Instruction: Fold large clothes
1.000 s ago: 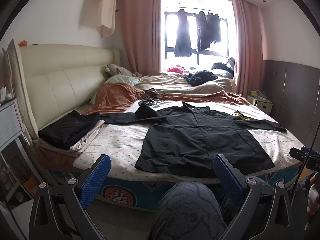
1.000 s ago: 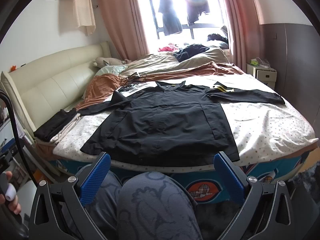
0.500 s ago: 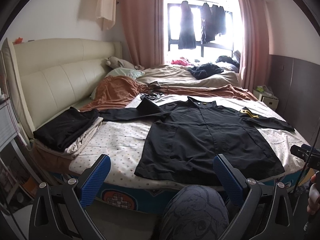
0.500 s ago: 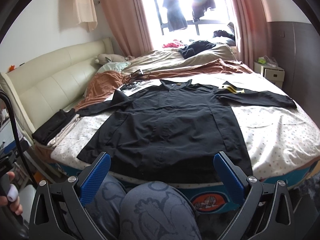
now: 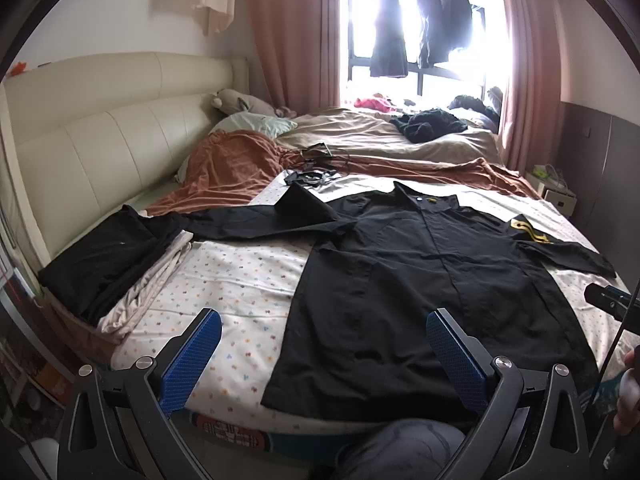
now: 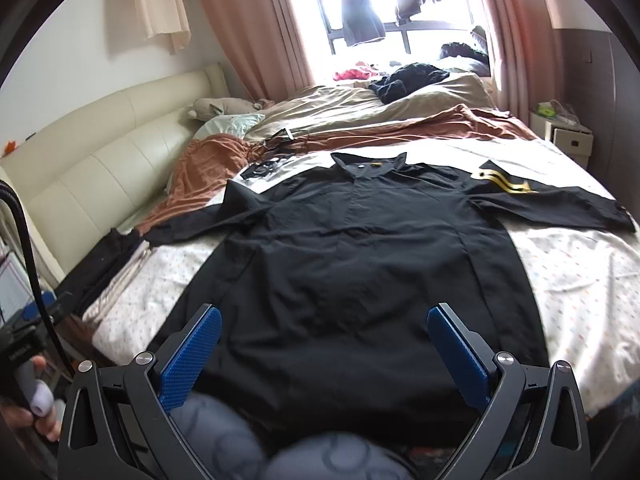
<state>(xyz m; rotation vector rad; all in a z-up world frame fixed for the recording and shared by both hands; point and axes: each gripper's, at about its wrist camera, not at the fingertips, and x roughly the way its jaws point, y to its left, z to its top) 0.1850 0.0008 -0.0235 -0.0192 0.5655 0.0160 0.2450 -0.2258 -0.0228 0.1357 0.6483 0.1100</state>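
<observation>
A large black long-sleeved shirt [image 5: 420, 280] lies spread flat, front up, on the bed, collar toward the window and both sleeves stretched out sideways. It also fills the right wrist view [image 6: 360, 280]; a yellow-striped patch [image 6: 504, 182] sits on its right shoulder. My left gripper [image 5: 320, 352] is open and empty, above the near bed edge by the shirt's left hem corner. My right gripper [image 6: 324, 348] is open and empty, just above the shirt's lower hem.
A stack of folded dark and beige clothes [image 5: 108, 264] lies at the bed's left edge by the cream headboard [image 5: 100, 140]. A brown blanket [image 5: 240, 168], cables and more bedding lie beyond the collar. A nightstand [image 6: 568, 136] stands at the right. My knees [image 6: 280, 440] are below.
Both grippers have moved forward and closer to the bed; the shirt now looms larger and the right gripper is over its hem. Jaws stayed open.
</observation>
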